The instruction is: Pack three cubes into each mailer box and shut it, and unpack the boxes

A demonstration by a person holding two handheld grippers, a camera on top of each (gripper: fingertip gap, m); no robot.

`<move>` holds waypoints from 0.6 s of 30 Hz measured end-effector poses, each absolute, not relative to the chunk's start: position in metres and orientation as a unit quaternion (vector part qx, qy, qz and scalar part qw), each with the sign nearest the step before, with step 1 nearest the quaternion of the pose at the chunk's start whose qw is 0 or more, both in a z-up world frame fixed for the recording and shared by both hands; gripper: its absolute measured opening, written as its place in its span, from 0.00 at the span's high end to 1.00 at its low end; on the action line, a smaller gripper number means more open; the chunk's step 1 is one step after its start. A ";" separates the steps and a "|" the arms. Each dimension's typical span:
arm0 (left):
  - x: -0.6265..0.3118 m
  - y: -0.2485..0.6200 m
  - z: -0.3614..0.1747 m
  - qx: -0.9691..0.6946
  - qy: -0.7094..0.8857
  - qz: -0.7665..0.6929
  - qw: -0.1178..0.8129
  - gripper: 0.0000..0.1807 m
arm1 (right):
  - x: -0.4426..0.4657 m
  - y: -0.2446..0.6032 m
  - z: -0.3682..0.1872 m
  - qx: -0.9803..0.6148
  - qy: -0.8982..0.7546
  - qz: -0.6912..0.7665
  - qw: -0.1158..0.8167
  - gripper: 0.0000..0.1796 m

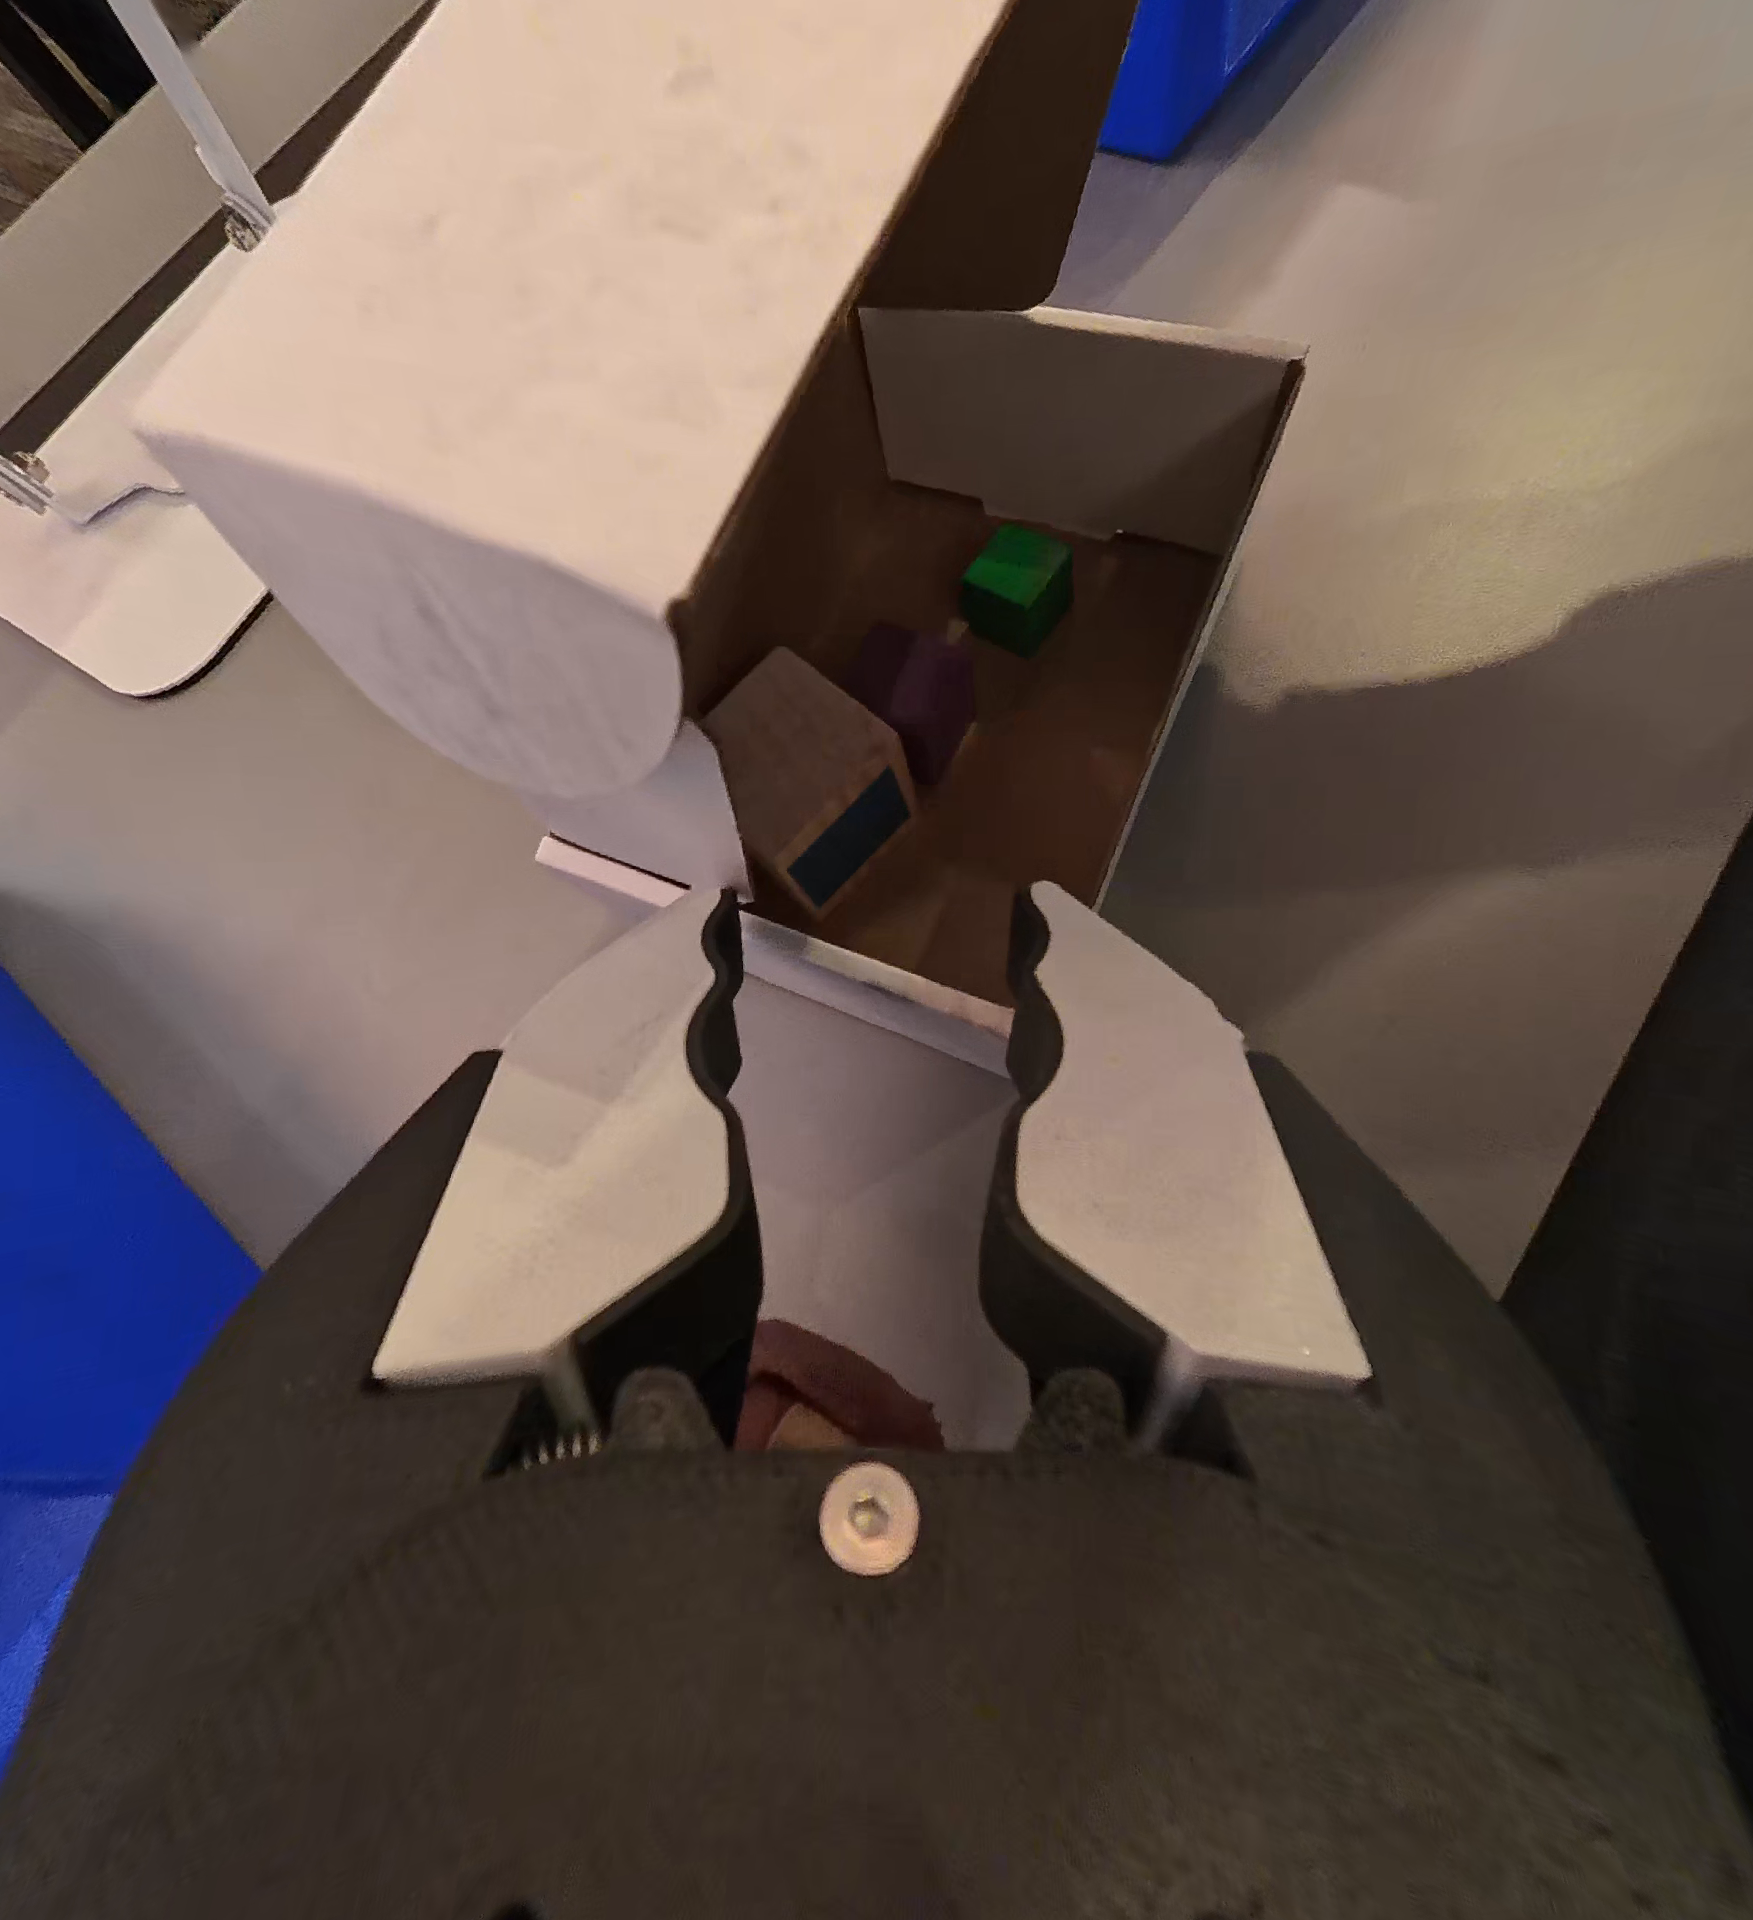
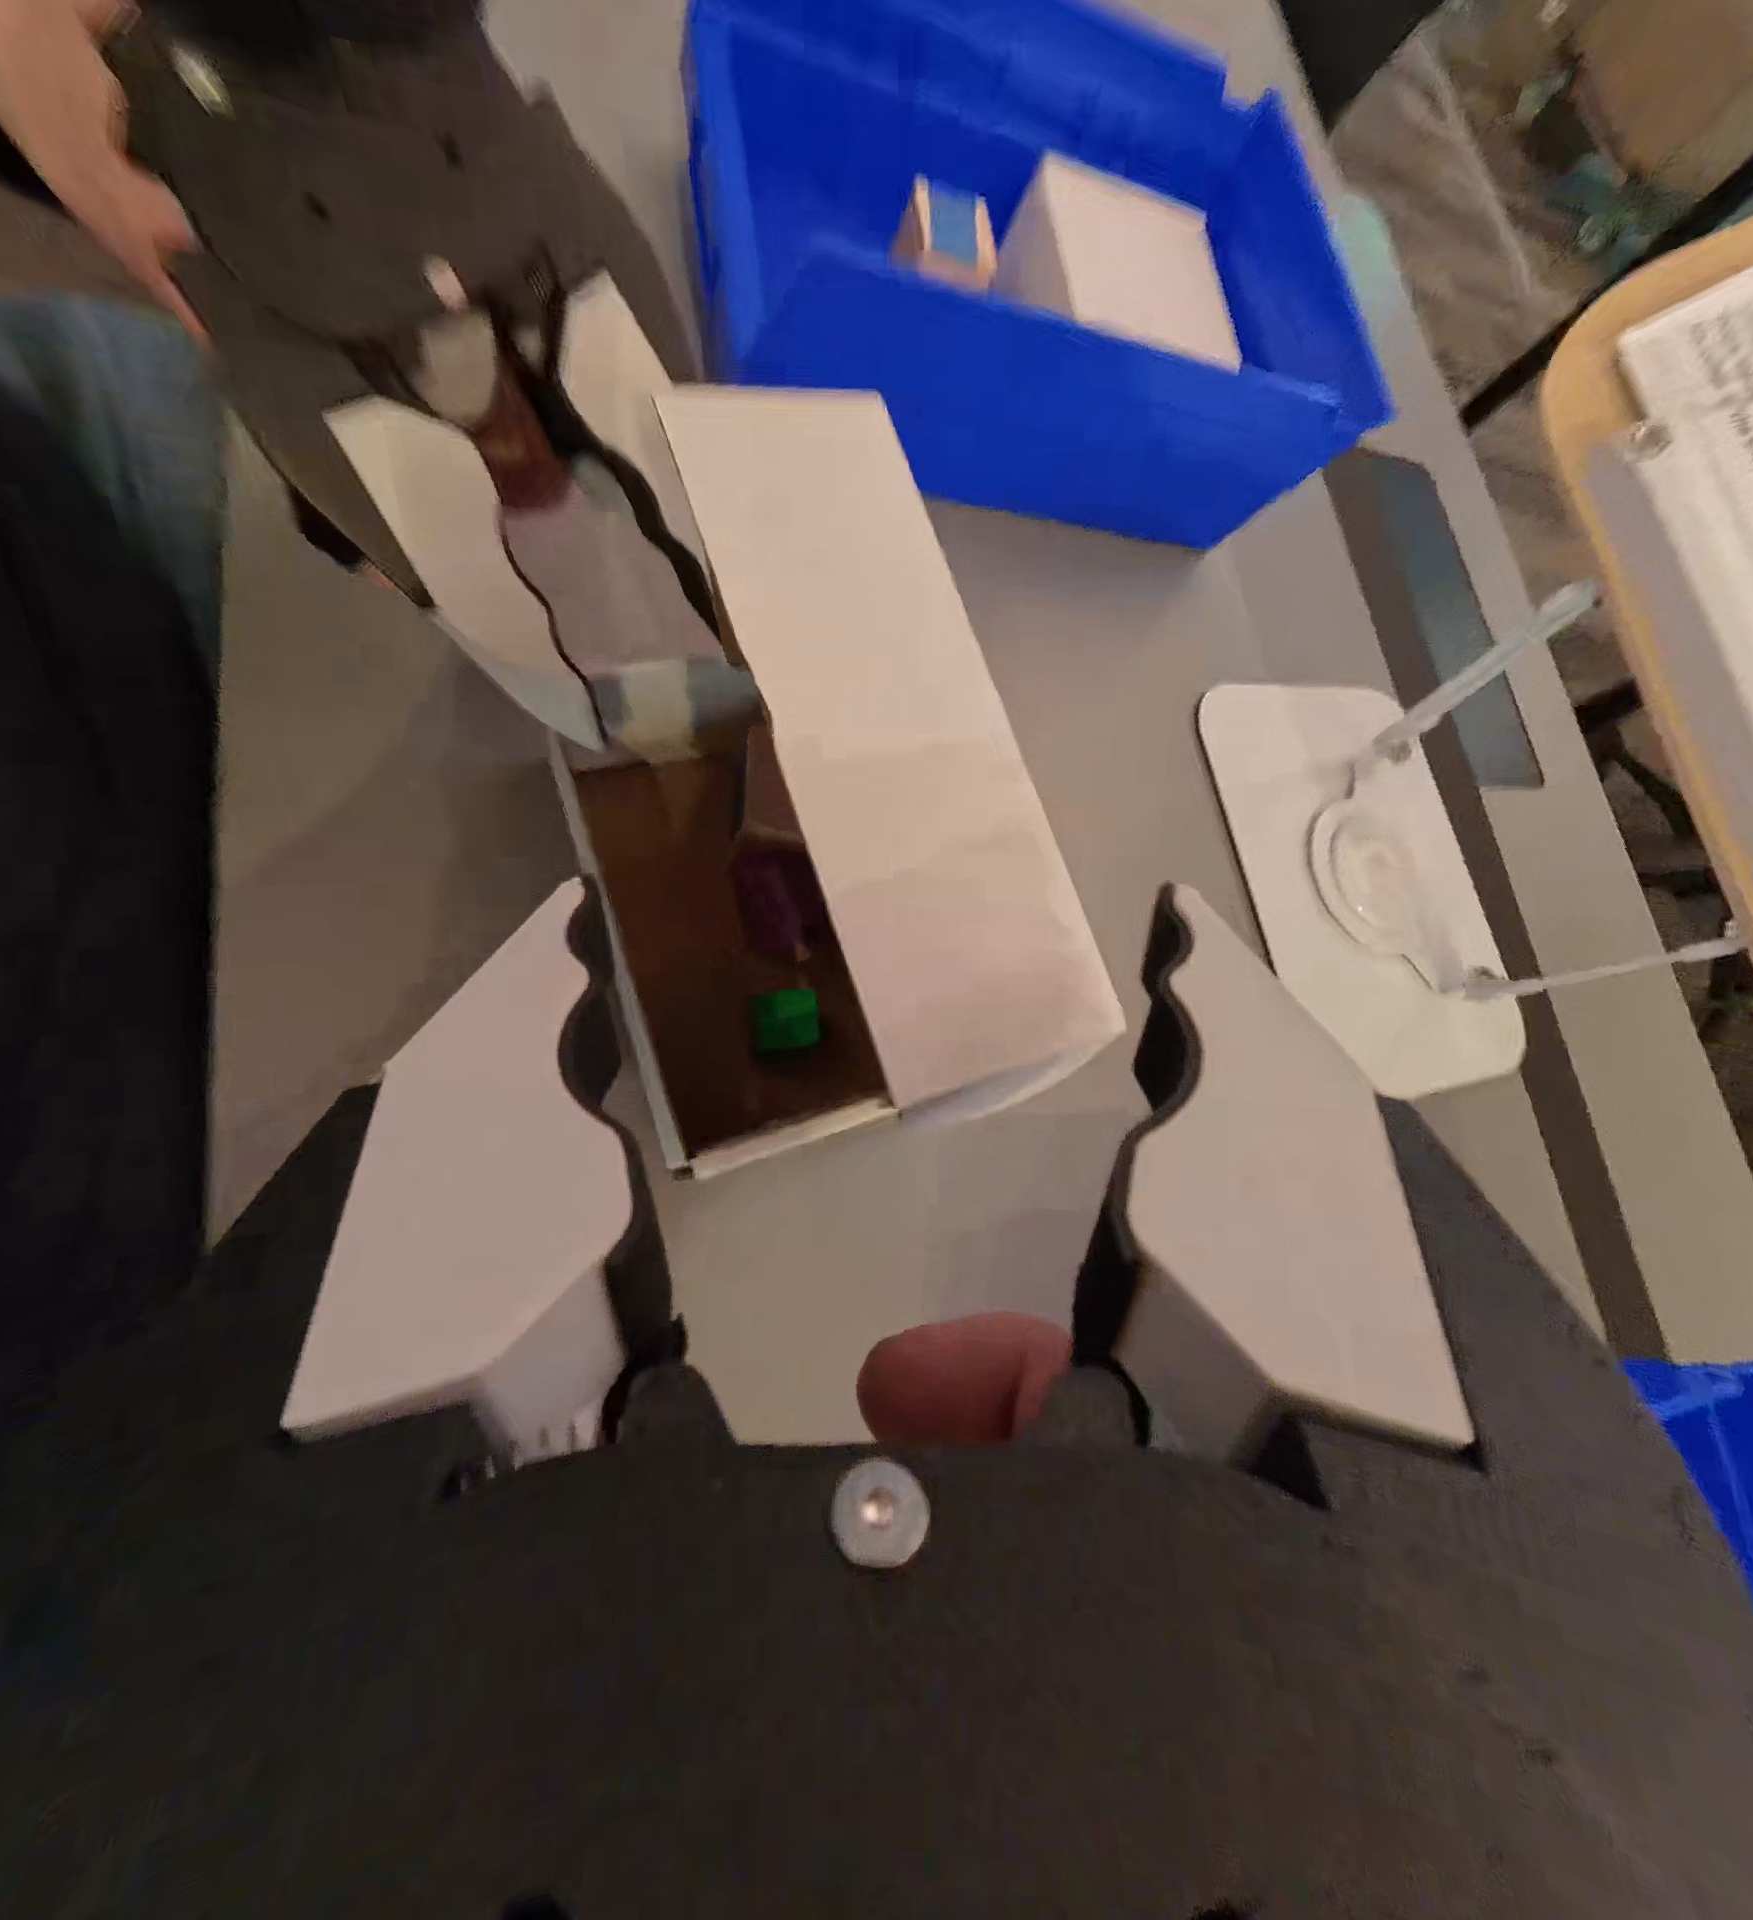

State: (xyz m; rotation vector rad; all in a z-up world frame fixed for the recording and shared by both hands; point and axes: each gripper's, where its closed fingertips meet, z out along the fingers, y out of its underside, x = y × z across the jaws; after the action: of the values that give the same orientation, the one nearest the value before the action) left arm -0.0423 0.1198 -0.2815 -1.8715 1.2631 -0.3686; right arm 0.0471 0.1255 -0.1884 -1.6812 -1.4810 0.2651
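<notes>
Claw, left [image 1: 872,925]: jaws apart, nothing clamped, tips at the near end wall of the box [image 1: 1194,665], straddling its rim. Claw, right [image 2: 867,914]: jaws wide apart, empty, hovering over the opposite end of the same box. Box sits on the grey desk [image 1: 1474,416], lid [image 1: 539,343] half raised and leaning over the cavity. Inside, on the brown floor: green cube [image 1: 1015,587], purple cube [image 1: 919,691], and a plain wood cube [image 1: 815,774] with a blue face, tipped against the wall. Judgement: thin white card, light and springy; lid will likely flex and bounce back, walls crush if pinched hard. Best hold is the lid's free edge, pressed down evenly, one claw steadying a wall. Cubes look rigid, light, smooth; pinch across flat faces. Blue bin [image 2: 1059,416] beyond holds another box and cube.
</notes>
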 end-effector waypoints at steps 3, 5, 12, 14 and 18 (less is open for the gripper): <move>-0.042 0.120 -0.282 -0.747 0.500 -0.148 0.413 0.73 | 0.048 0.136 -0.206 -0.673 -0.612 0.048 0.412 0.55; -0.043 0.121 -0.283 -0.757 0.489 -0.156 0.403 0.72 | 0.050 0.135 -0.203 -0.667 -0.610 0.034 0.425 0.63; -0.046 0.122 -0.290 -0.772 0.477 -0.168 0.385 0.71 | 0.054 0.115 -0.199 -0.657 -0.608 0.033 0.444 0.72; -0.044 0.120 -0.289 -0.771 0.478 -0.171 0.386 0.71 | 0.053 0.116 -0.199 -0.664 -0.597 0.040 0.448 0.72; -0.041 0.115 -0.283 -0.754 0.492 -0.163 0.403 0.69 | 0.052 0.121 -0.198 -0.683 -0.569 0.056 0.455 0.72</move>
State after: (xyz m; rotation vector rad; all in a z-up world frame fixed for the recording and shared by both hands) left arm -0.0406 0.1149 -0.2825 -1.9041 1.2433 -0.4115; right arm 0.0525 0.1206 -0.1979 -1.6846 -1.4038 0.1382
